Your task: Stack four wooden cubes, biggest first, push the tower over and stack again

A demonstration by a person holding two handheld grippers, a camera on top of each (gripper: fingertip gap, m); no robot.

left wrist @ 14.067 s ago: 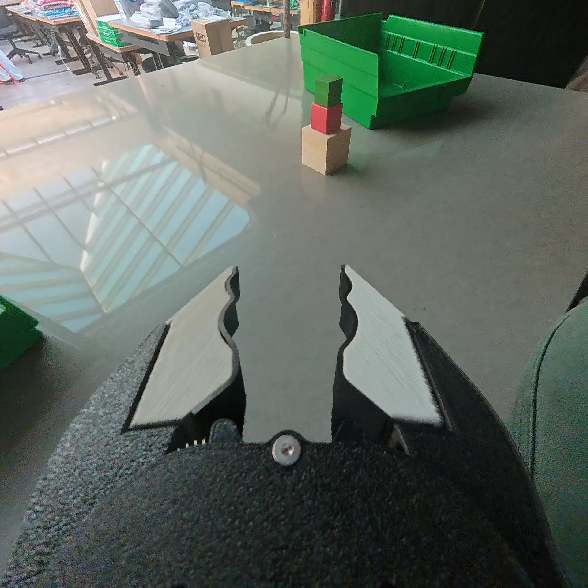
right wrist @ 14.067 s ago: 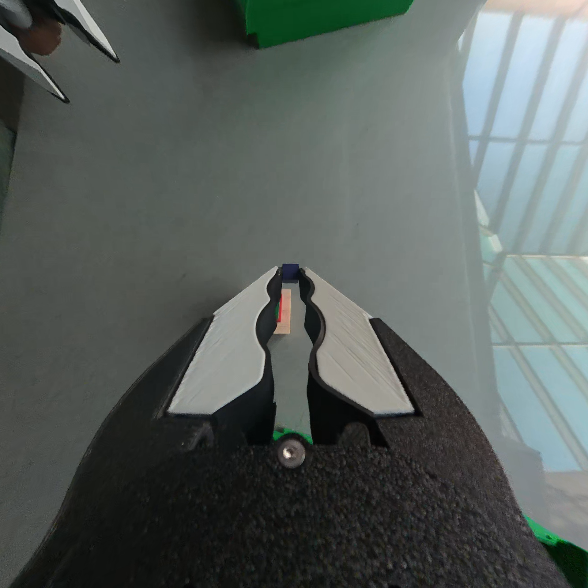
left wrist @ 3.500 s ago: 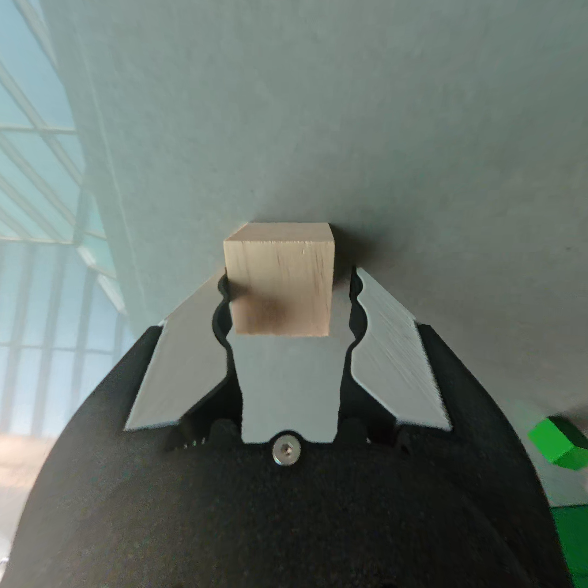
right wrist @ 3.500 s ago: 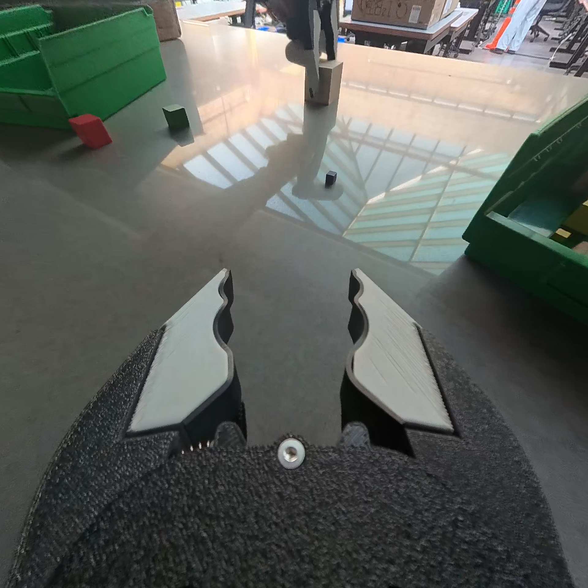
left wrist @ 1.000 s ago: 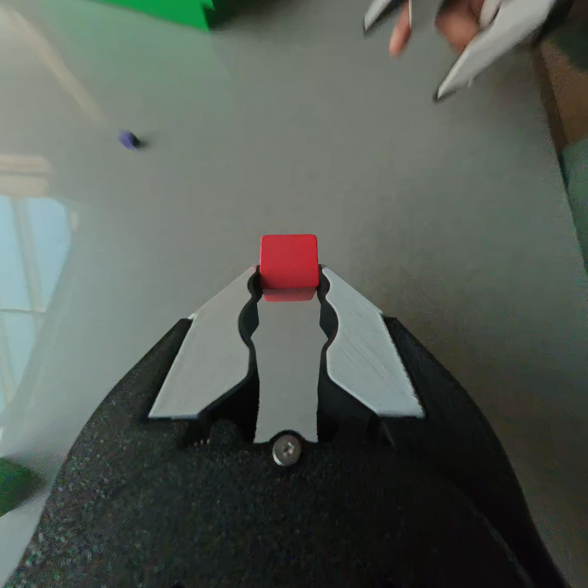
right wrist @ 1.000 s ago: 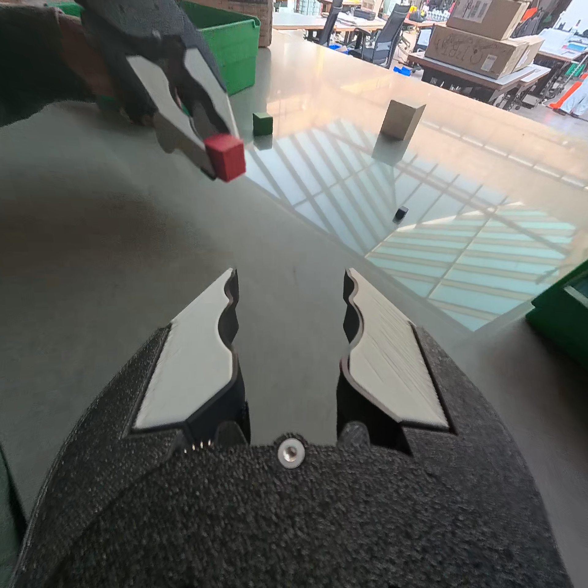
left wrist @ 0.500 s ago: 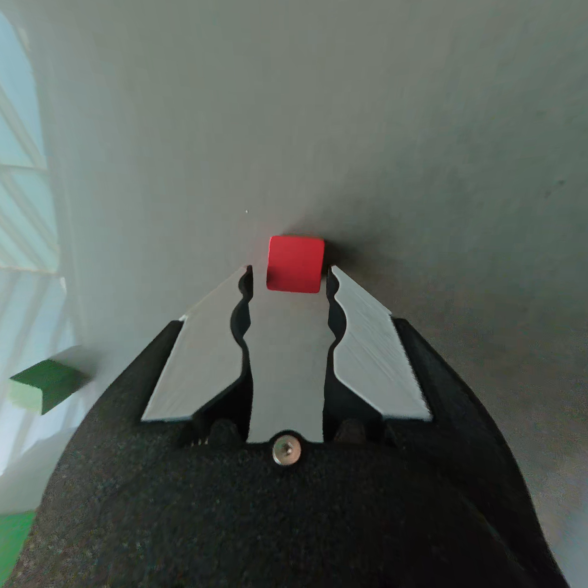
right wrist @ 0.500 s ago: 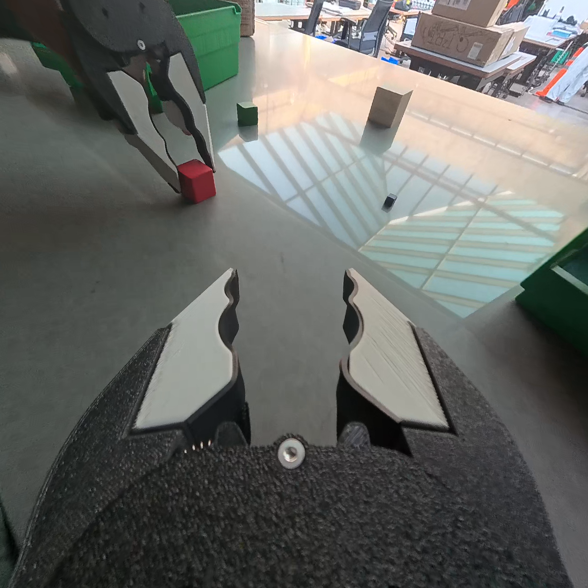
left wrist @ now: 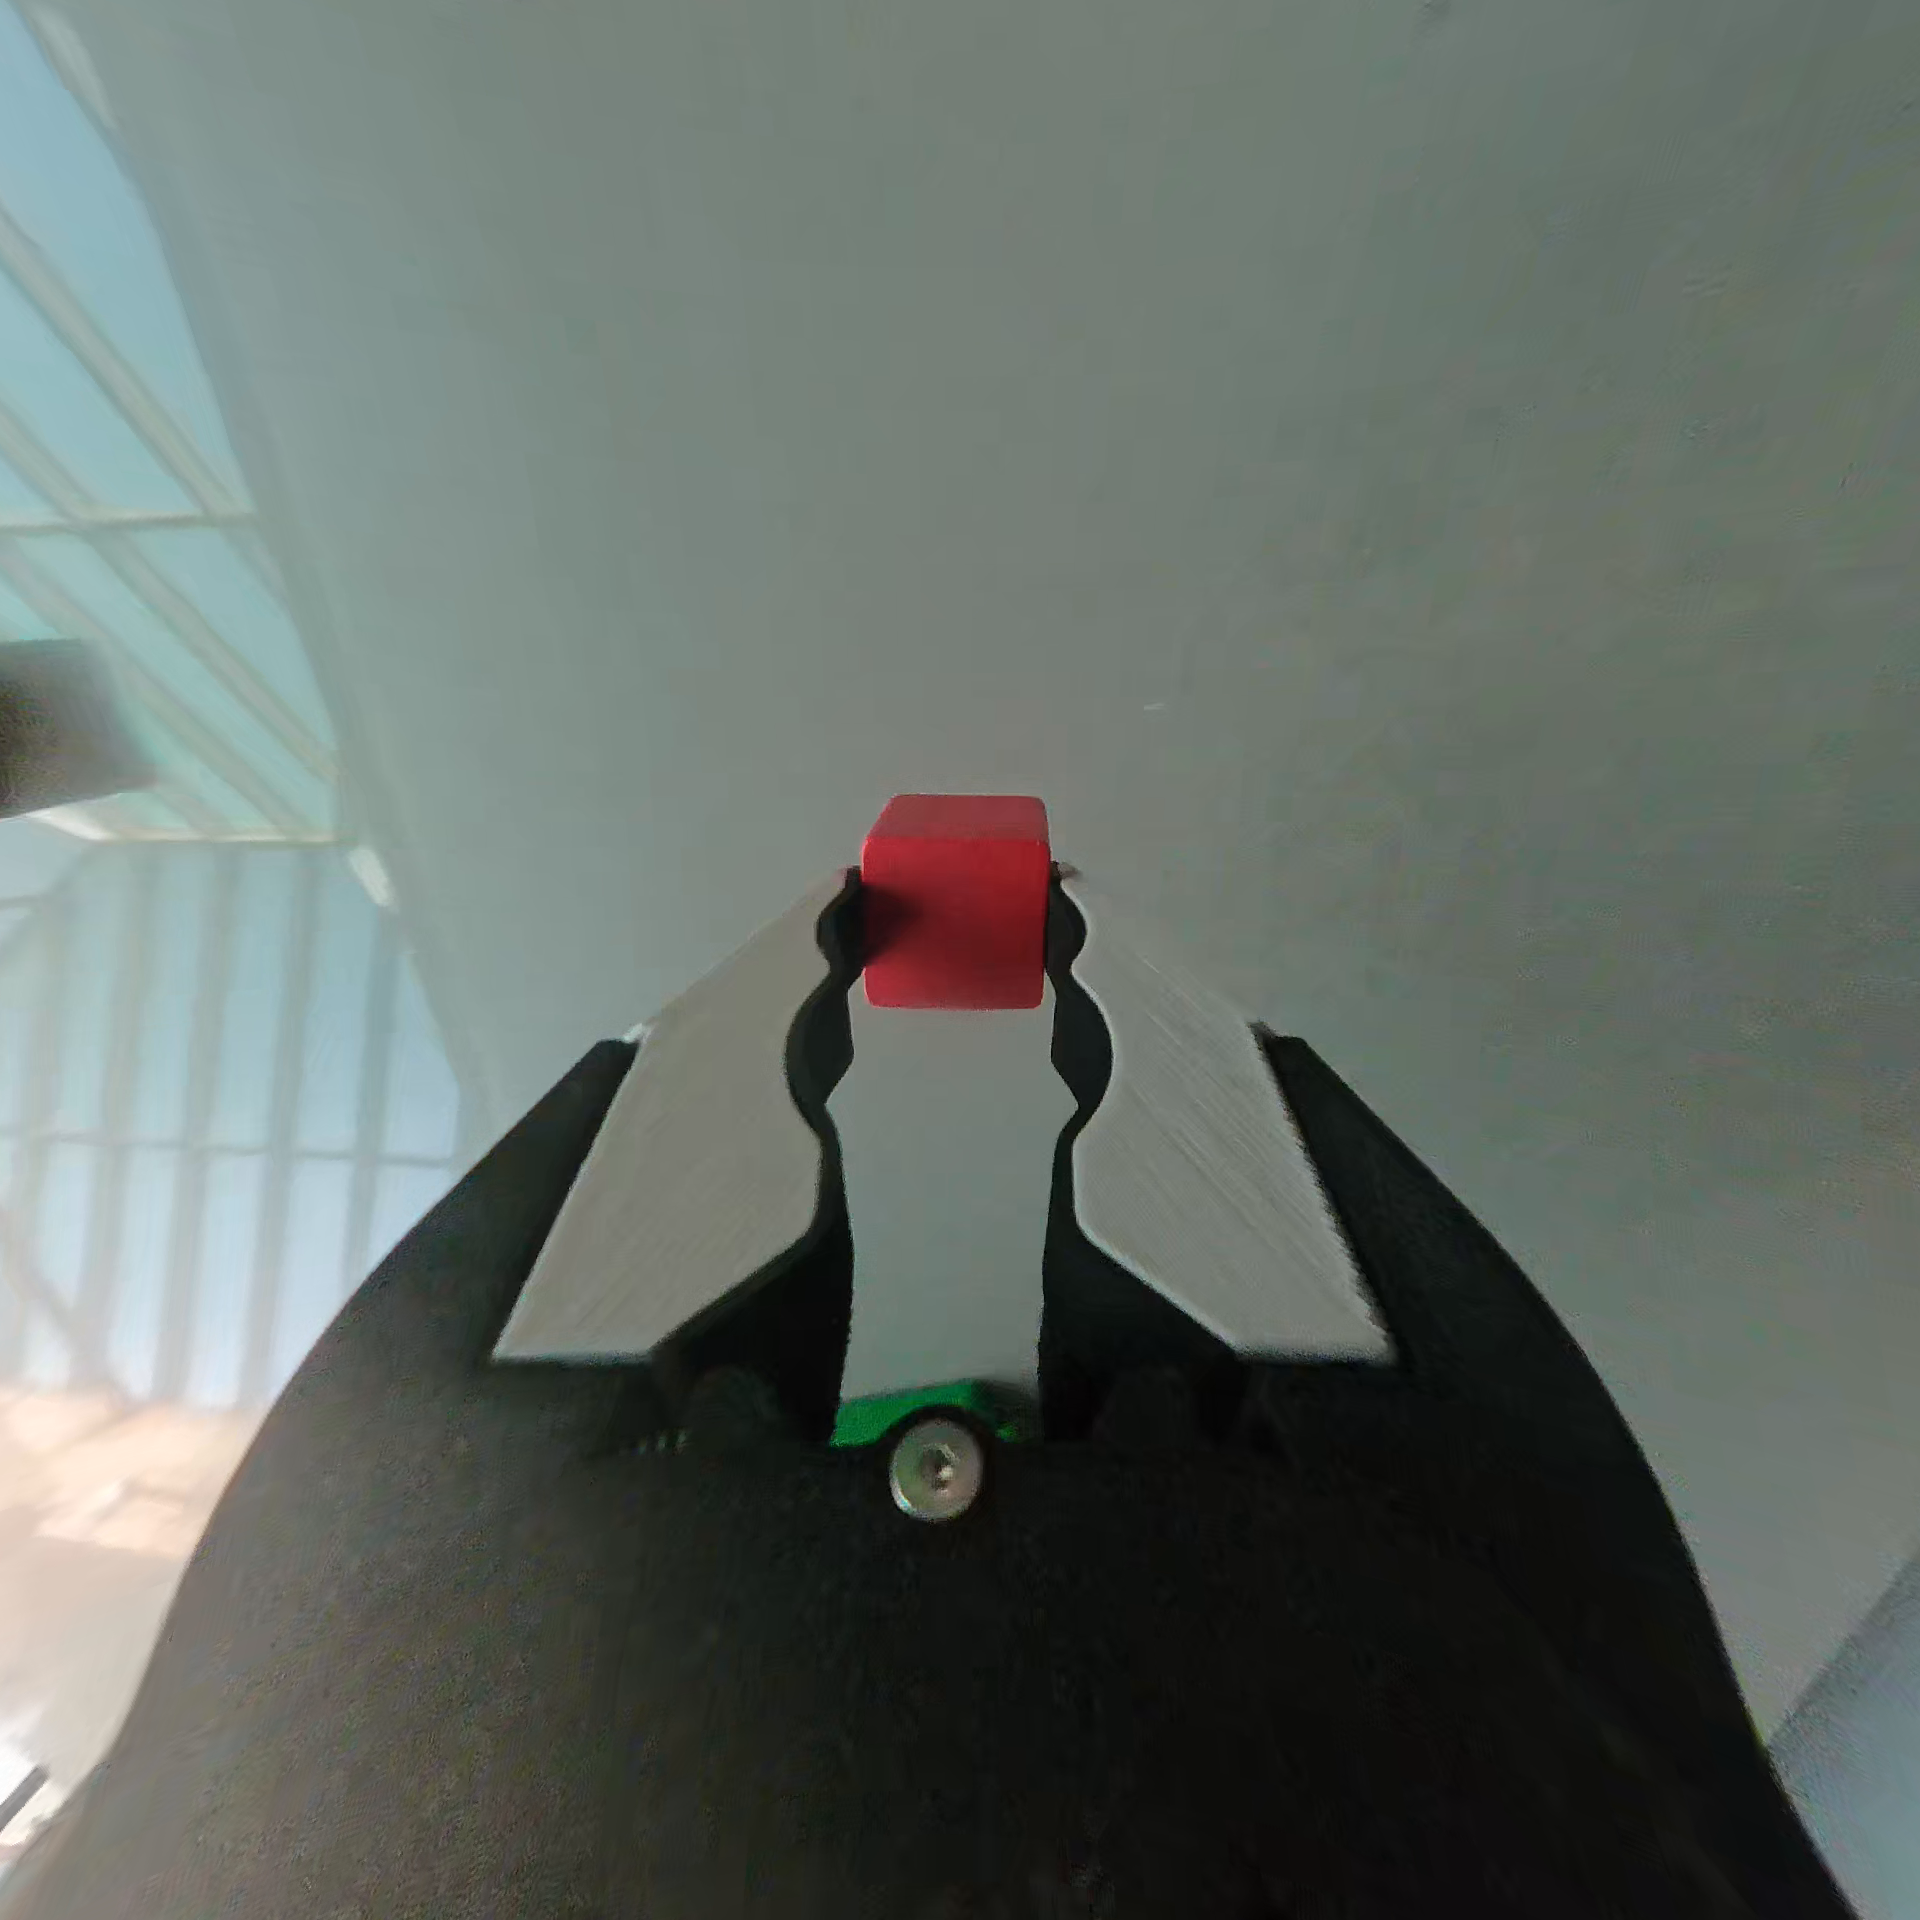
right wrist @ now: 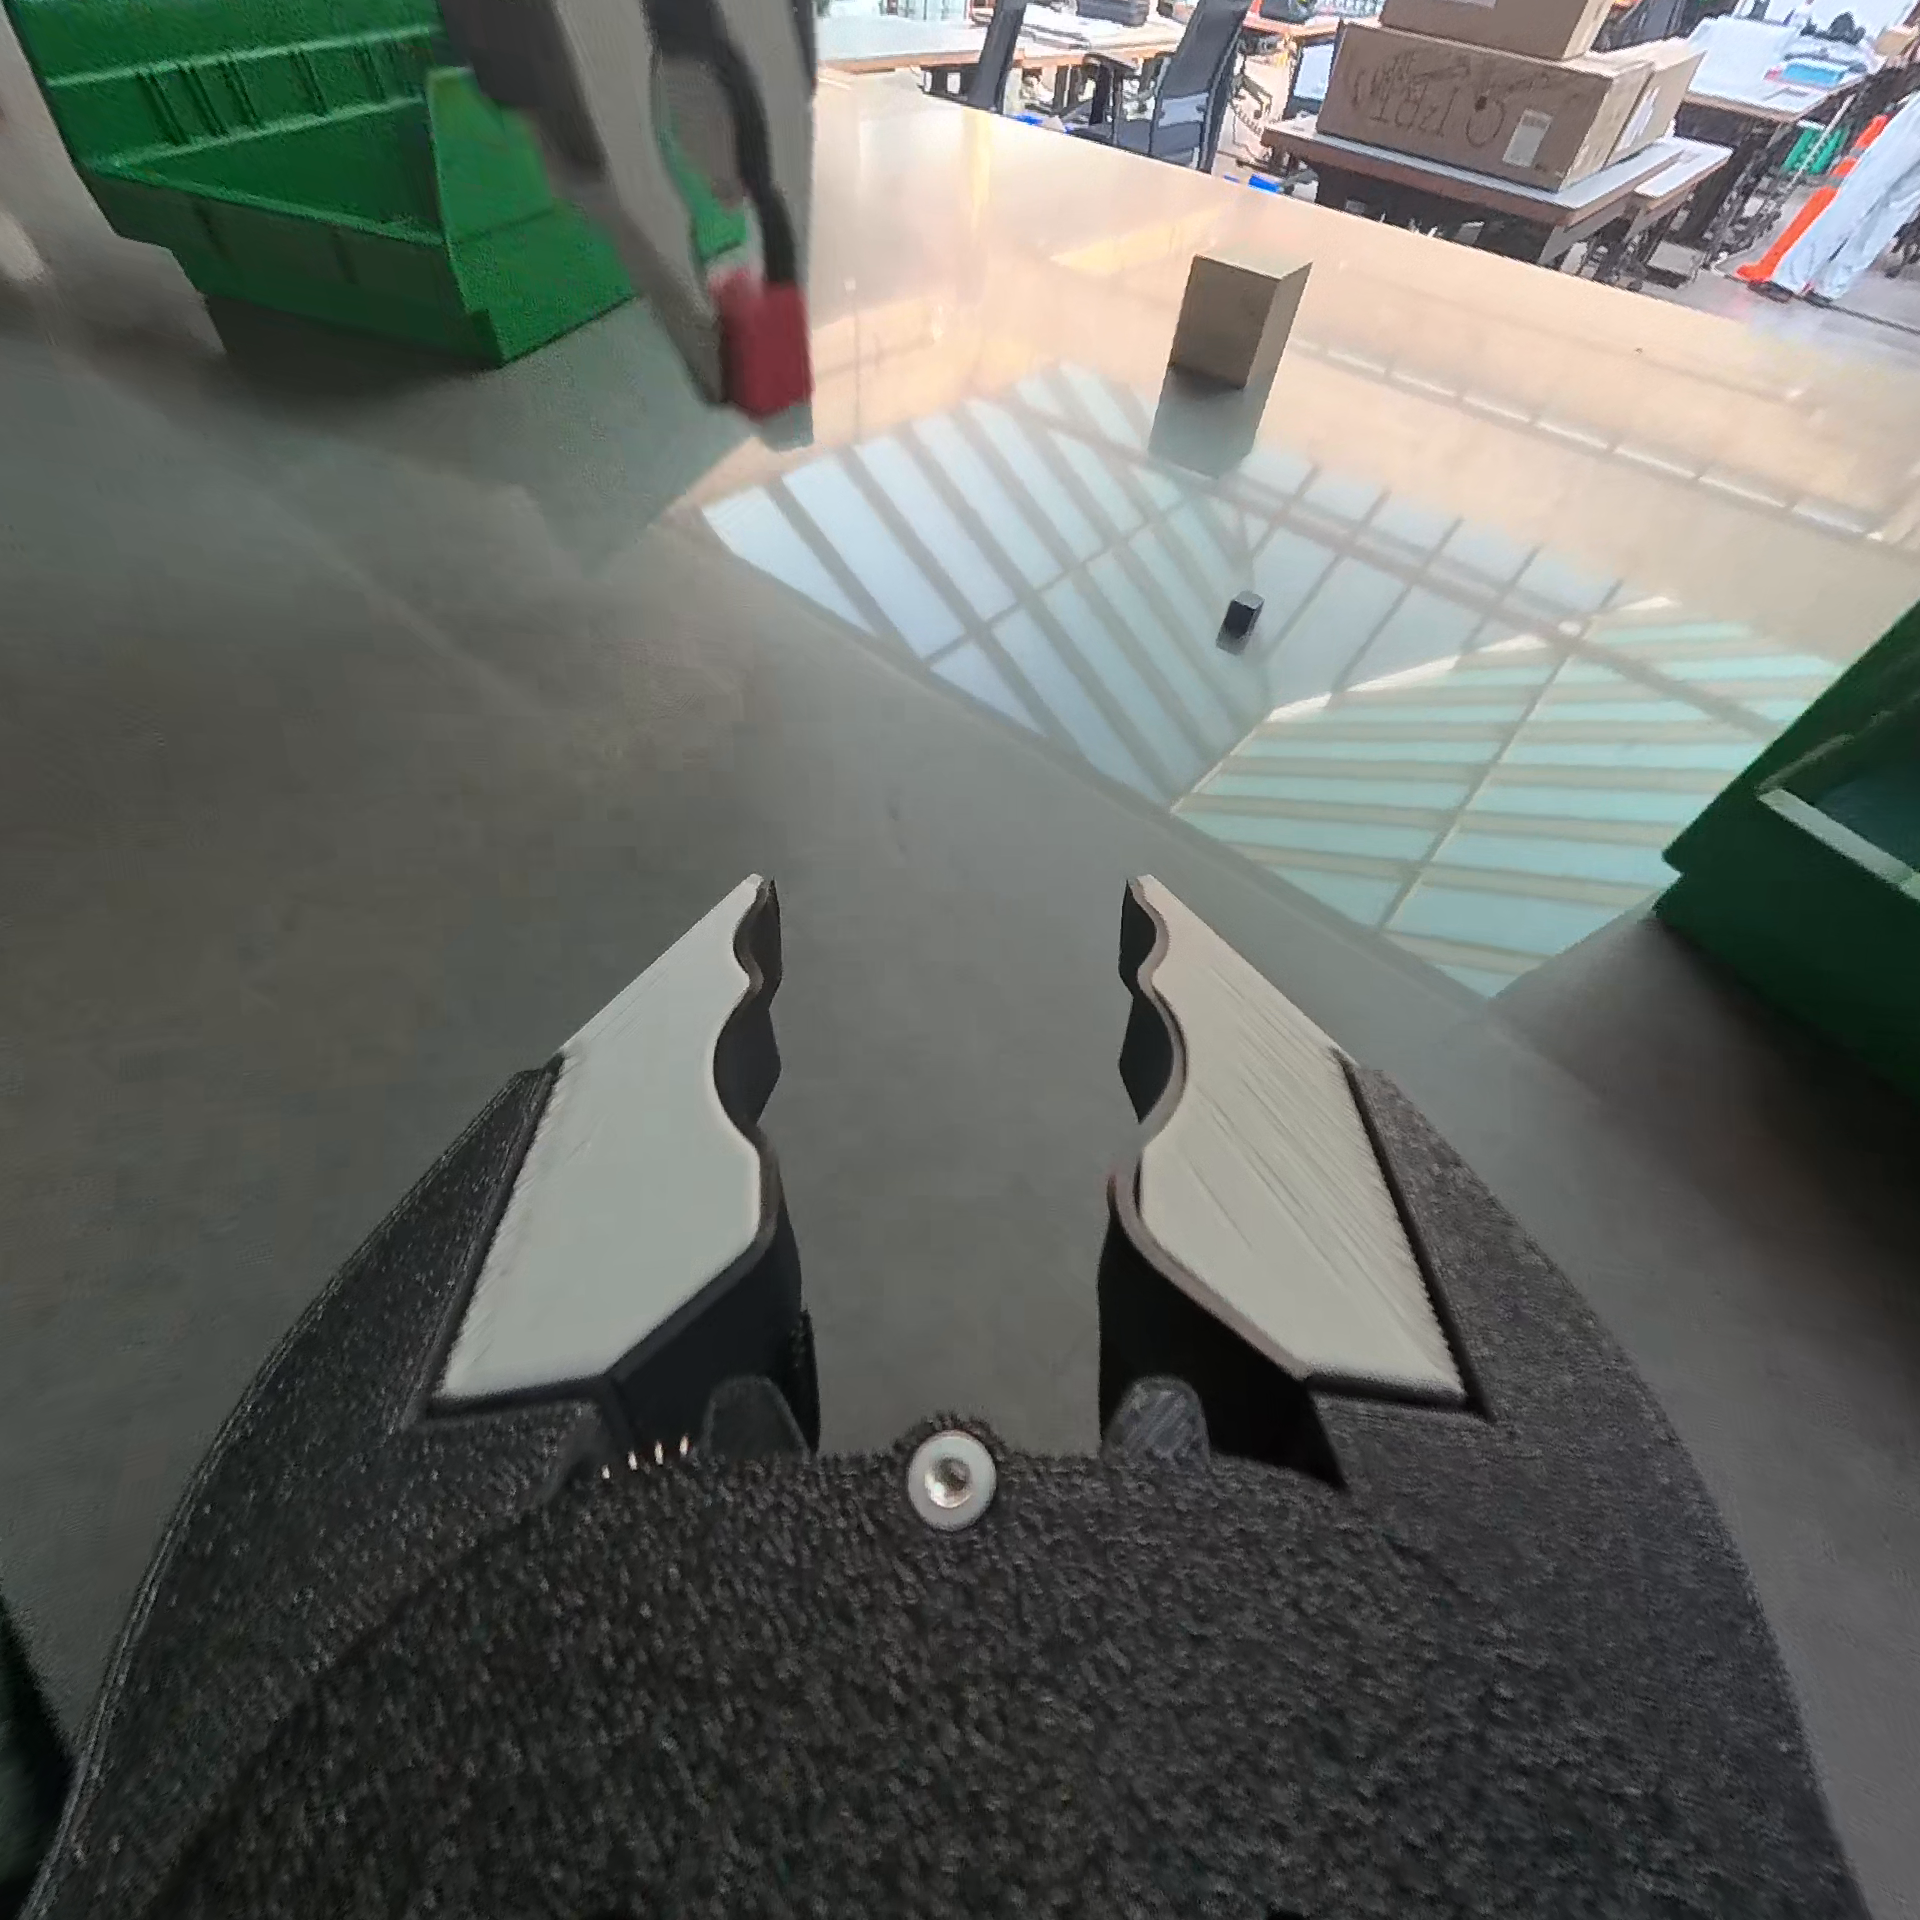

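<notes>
The red cube is small, matte and sharp-edged, evenly painted, with one face square to the left wrist camera and a shadow on its left side. It sits pinched between the tips of the left gripper, whose jaws are closed onto its two sides. From the right wrist view the same cube hangs clear above the grey table, blurred, just in front of a green bin.

A sliver of something green shows low between the left gripper's fingers; what it is cannot be told.

The right gripper hovers over the table with its jaws spread wide and nothing between them. Well beyond it stand a pale wooden block and, nearer, a tiny dark cube on the glossy reflection. Another green bin edges in at the right.
</notes>
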